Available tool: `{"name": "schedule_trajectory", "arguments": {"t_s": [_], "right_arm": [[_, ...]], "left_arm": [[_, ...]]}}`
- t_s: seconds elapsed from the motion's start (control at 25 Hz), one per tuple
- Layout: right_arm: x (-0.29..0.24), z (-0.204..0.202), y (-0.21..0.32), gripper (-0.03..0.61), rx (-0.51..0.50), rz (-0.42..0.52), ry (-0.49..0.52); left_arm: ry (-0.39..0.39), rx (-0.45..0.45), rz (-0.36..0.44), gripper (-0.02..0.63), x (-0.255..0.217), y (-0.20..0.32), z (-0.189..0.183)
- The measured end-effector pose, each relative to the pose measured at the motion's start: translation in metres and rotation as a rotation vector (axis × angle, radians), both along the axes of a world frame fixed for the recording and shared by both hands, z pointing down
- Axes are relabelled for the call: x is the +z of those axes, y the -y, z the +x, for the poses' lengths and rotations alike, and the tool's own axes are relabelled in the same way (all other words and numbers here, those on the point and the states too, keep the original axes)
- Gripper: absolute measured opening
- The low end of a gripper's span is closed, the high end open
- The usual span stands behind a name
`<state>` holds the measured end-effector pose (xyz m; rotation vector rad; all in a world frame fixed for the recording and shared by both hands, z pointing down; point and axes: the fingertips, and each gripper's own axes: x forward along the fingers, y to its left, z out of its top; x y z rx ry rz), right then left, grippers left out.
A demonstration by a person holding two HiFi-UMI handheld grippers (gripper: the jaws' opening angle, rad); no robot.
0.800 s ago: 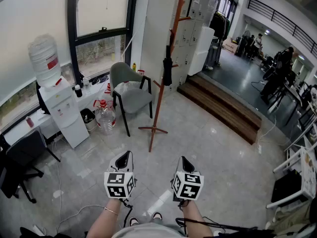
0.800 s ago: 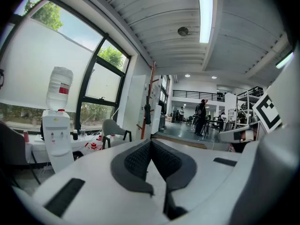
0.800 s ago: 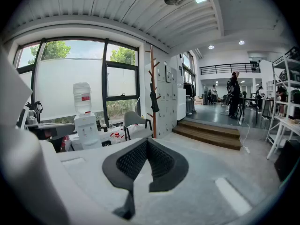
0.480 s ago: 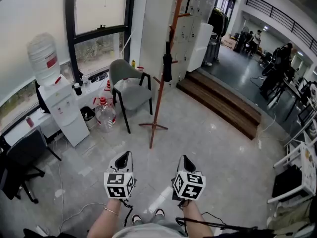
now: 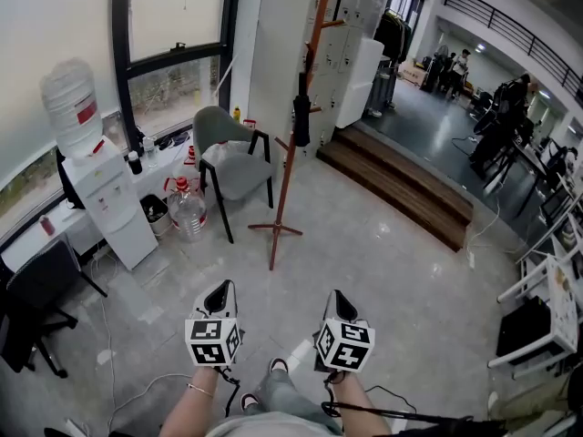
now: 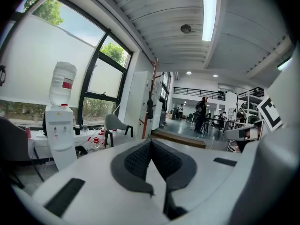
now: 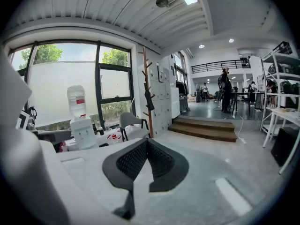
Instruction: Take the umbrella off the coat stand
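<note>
Umbrella (image 5: 300, 116), far ahead of left claw (image 5: 221, 289) and right claw (image 5: 339, 297), both closed and empty, is being judged light and floppy. Its furled middle is being favoured for gripping.

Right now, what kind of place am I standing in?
Probably an office or shared workspace, near its break corner: a water dispenser stands by the window, a wooden coat stand holds a dark umbrella, and people stand farther in, past the wooden steps.

Grey tiled floor (image 5: 401, 280), glossy. Tall windows (image 5: 173, 16) at left (blinds partly down). Water cooler (image 5: 105, 198) and grey chair (image 5: 232, 167) beneath them. Wooden steps (image 5: 401, 188) at right. Ceiling strip light (image 6: 209, 8) on.
</note>
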<state>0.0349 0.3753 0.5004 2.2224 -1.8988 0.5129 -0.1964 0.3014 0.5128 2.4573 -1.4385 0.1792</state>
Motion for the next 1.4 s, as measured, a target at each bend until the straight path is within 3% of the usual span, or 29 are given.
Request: {"name": "schedule_trajectory", "arguments": {"t_s": [0.36,0.8,1.4], "right_arm": [[0.004,0.011,0.059,0.005,-0.023,-0.001,0.015],[-0.017,0.053,0.168,0.005,-0.061,0.031,0.008],[-0.014,0.107,0.289,0.005,-0.129,0.016,0.012]], "left_arm": [[0.014,-0.012,0.017,0.0,-0.004,0.056,0.013],[0.016,-0.022,0.067,0.0,-0.032,0.16,0.06],[0.023,-0.082,0.054,0.0,-0.032,0.268,0.106]]}}
